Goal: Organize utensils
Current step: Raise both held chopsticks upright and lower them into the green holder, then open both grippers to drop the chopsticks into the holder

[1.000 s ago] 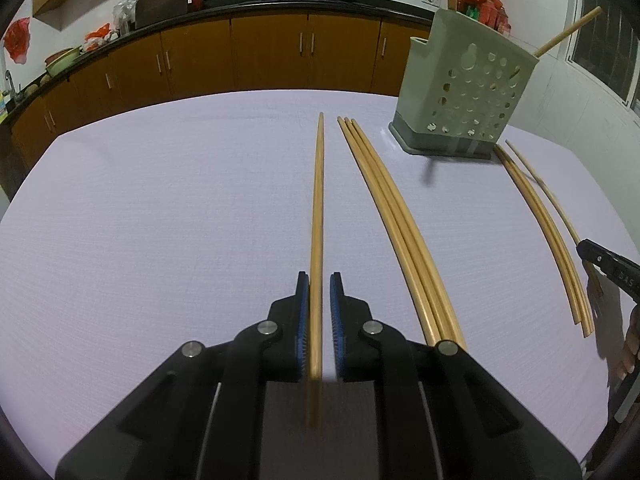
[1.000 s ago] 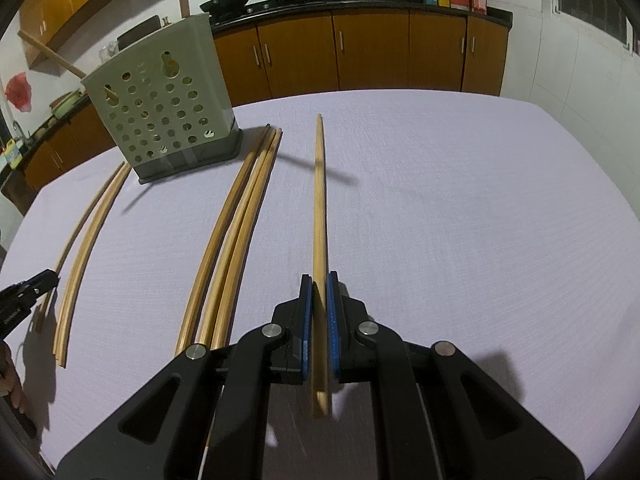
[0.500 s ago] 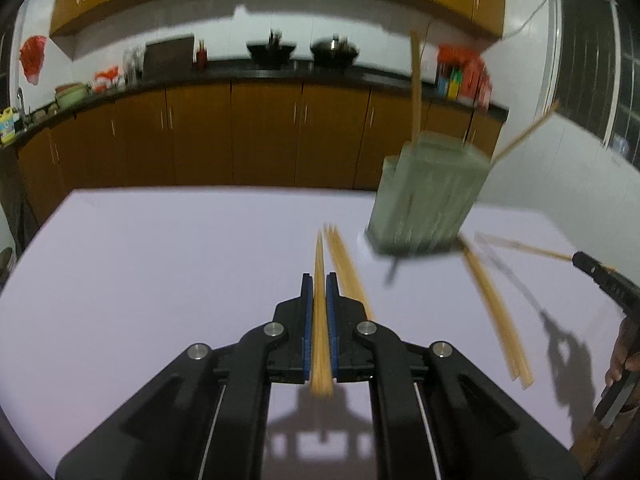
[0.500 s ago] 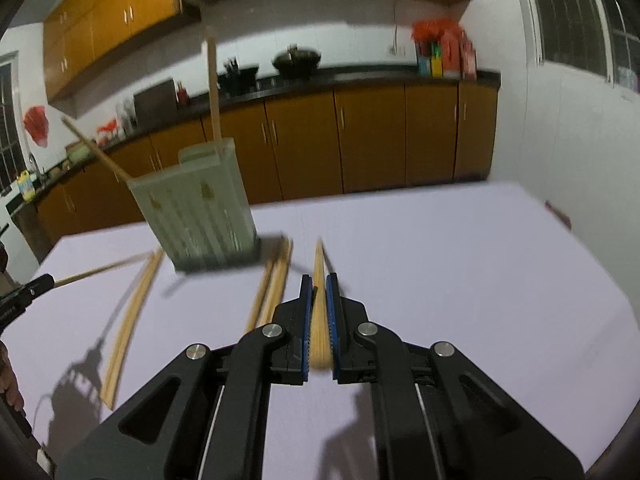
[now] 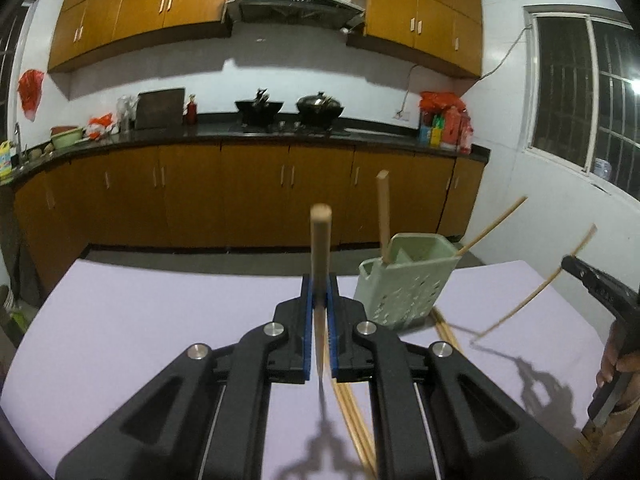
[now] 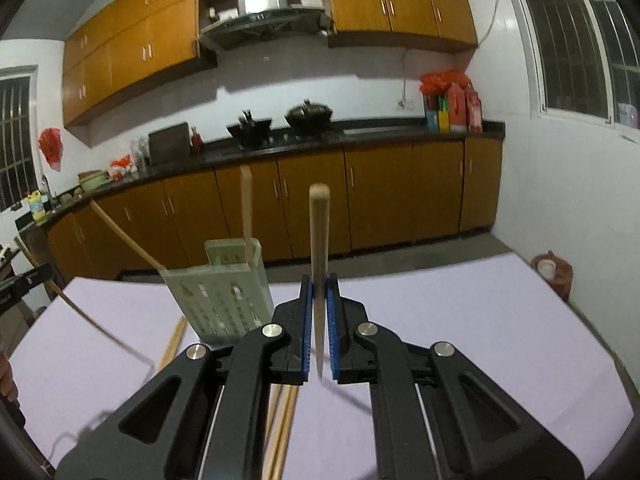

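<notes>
My left gripper (image 5: 319, 292) is shut on a wooden chopstick (image 5: 320, 248) and holds it lifted above the table. My right gripper (image 6: 319, 292) is shut on another chopstick (image 6: 319, 232), also raised; it shows in the left wrist view (image 5: 536, 292) at the right. A green perforated utensil holder (image 5: 404, 280) stands on the table with two chopsticks leaning in it; it also shows in the right wrist view (image 6: 224, 296). Several loose chopsticks (image 5: 352, 412) lie on the table below my grippers.
The table has a pale lilac cloth (image 5: 140, 320). Brown kitchen cabinets (image 5: 240, 196) with a dark counter run behind it. A white wall with a window (image 5: 580, 100) is on the right. A small brown jar (image 6: 554, 270) sits beyond the table's right edge.
Both grippers have closed on a chopstick each and lifted them off the table, tilting upward. The view now looks over the holder toward the cabinets.
</notes>
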`<state>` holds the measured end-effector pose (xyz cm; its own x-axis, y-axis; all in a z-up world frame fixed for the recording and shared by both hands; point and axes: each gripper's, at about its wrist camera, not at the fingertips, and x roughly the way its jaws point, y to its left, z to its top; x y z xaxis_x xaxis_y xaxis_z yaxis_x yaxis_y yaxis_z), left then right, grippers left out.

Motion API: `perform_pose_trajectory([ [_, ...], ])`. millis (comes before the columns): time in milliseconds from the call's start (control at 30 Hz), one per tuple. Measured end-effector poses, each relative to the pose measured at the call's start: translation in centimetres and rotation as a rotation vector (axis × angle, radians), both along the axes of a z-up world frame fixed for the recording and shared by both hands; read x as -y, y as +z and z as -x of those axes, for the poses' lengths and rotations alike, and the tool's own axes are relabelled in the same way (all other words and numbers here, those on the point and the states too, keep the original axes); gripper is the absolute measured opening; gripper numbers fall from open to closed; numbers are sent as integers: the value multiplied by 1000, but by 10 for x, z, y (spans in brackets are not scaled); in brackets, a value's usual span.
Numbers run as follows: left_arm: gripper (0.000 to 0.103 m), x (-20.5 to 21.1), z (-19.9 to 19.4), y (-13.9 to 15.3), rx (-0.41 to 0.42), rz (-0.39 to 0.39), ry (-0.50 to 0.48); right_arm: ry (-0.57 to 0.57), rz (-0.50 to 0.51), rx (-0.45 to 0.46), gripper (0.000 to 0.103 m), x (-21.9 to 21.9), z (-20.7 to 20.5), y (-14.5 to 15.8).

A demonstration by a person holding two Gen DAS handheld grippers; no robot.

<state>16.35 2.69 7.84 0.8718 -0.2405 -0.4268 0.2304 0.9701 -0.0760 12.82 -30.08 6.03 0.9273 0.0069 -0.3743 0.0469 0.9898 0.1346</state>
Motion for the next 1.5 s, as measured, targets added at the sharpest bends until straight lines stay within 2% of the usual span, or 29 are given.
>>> perform_pose_trajectory([
  [233, 7, 22, 2, 46, 90, 28, -60, 91, -19, 180, 8, -18, 9, 67],
  [333, 7, 37, -5, 75, 171, 52, -60, 111, -13, 269, 8, -31, 5, 90],
  [533, 7, 61, -30, 110, 313, 113, -26, 95, -16, 373, 8, -47, -26, 101],
  [633, 7, 74, -45, 108, 336, 124, -9, 87, -15, 370, 8, -54, -47, 89],
  [733, 7, 84, -60, 93, 315, 130, -16, 96, -29, 309, 8, -53, -63, 69],
  [933, 8, 92, -85, 51, 190, 130, -35, 128, -56, 182, 9, -53, -82, 40],
  [1000, 11, 88, -86, 46, 177, 137, -33, 133, -63, 157, 17, -53, -81, 37],
  [1033, 16, 87, -85, 45, 175, 137, -33, 130, -70, 156, 27, -50, -78, 38],
  [1067, 17, 86, -83, 46, 178, 136, -30, 127, -74, 162, 33, -50, -75, 40],
  [1133, 24, 82, -76, 49, 194, 137, -26, 122, -73, 179, 33, -48, -66, 47],
  [1367, 30, 57, -39, 65, 225, 162, -10, 92, -56, 226, 33, -34, -22, 71],
  [1500, 34, 31, -9, 55, 199, 162, 31, 58, -33, 166, 33, -22, 0, 53],
])
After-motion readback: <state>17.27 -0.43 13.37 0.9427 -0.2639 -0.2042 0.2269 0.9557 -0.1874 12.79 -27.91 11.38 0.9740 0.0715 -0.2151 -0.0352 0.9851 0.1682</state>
